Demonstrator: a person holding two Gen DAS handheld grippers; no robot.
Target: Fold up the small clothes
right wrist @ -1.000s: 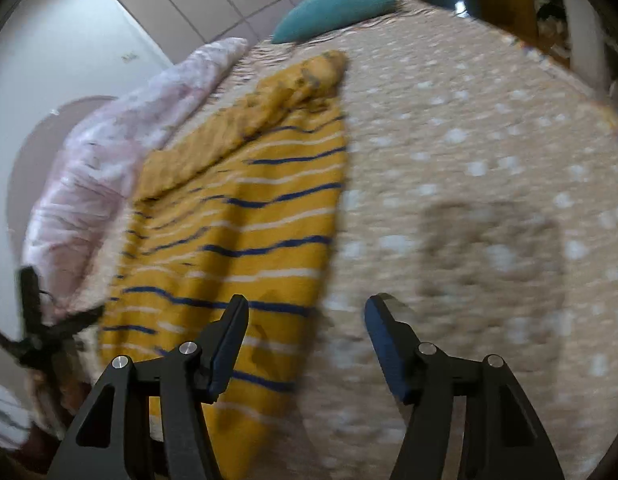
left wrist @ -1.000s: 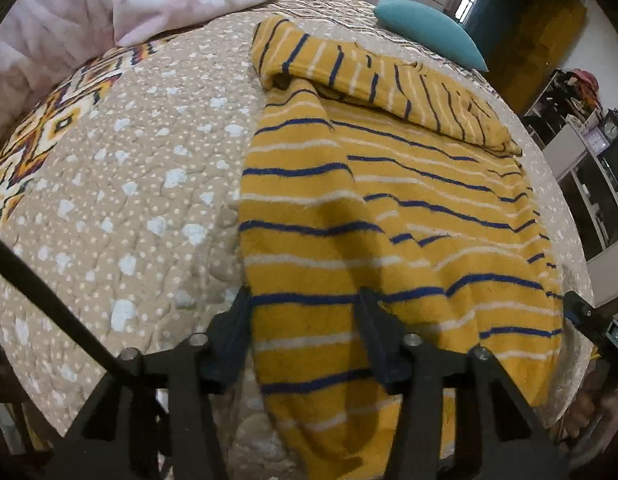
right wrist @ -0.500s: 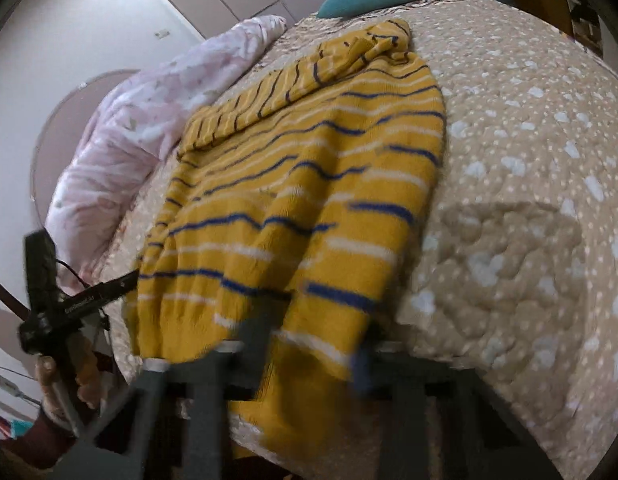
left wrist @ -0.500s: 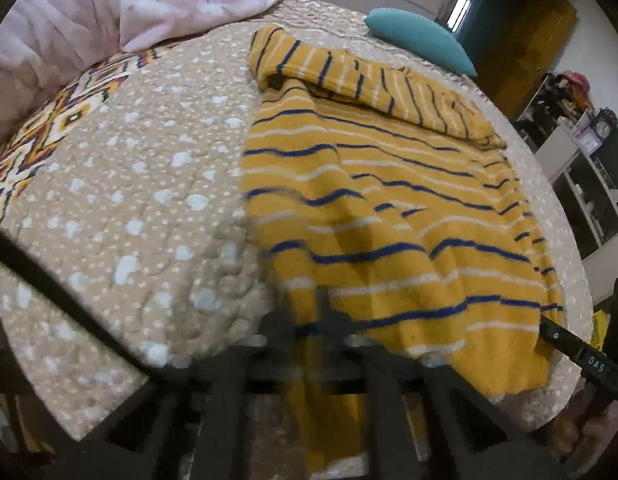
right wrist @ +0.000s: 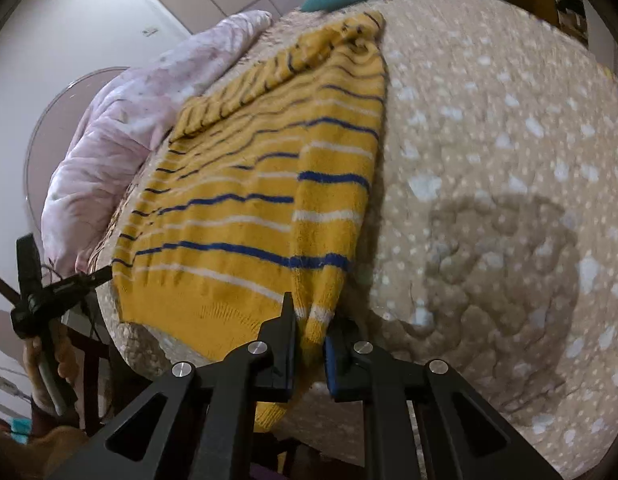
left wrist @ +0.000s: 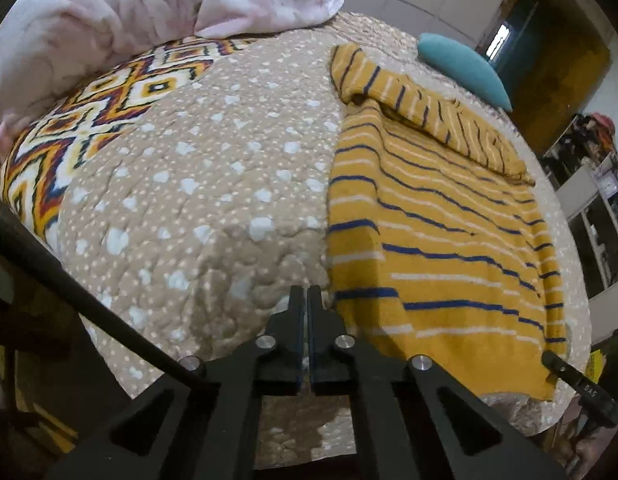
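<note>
A yellow sweater (left wrist: pixel 429 216) with blue and white stripes lies flat on the bed, one sleeve folded across its far end. My left gripper (left wrist: pixel 306 300) is shut and empty, just left of the sweater's near left edge. My right gripper (right wrist: pixel 311 320) is shut on the sweater's (right wrist: pixel 265 200) near right corner, where a folded strip hangs down between the fingers at the bed's edge. The left gripper also shows at the left of the right wrist view (right wrist: pixel 49 292), past the hem.
The bed has a beige dotted quilt (left wrist: pixel 197 184) with a patterned patch (left wrist: pixel 93 120). A pink duvet (left wrist: pixel 129 12) lies at the far left and a teal pillow (left wrist: pixel 465 68) at the far end. Shelves (left wrist: pixel 597 216) stand right of the bed.
My left gripper closed, came off the sweater and moved left of it. My right gripper moved left from the bare quilt onto the sweater's corner and closed on it.
</note>
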